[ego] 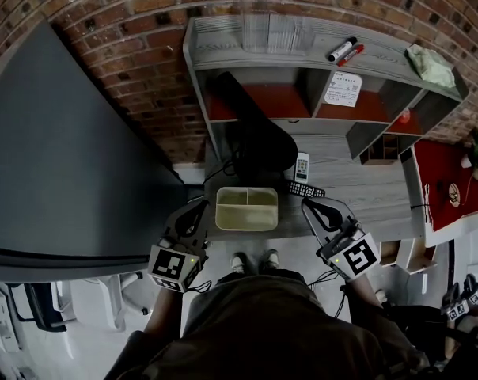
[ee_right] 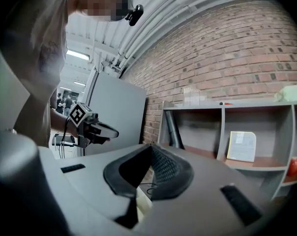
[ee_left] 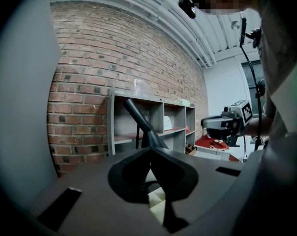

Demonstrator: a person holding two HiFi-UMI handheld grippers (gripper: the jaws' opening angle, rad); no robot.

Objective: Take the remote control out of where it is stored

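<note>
Left gripper point(ego: 198, 210) and right gripper point(ego: 313, 206) are hovering over the tabletop's point(ego: 366, 188) near edge, both with jaws closed on nothing, flanking the cream tray point(ego: 246, 209) that is sitting at that edge. White remote control point(ego: 301, 167) is lying toward the tabletop's middle, just beyond the tray's far right corner, with 1 black remote point(ego: 306, 189) lying just beside its near end.

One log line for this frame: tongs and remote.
left tongs: shut, empty | right tongs: shut, empty | white remote: on desk near tray, untouched
</note>
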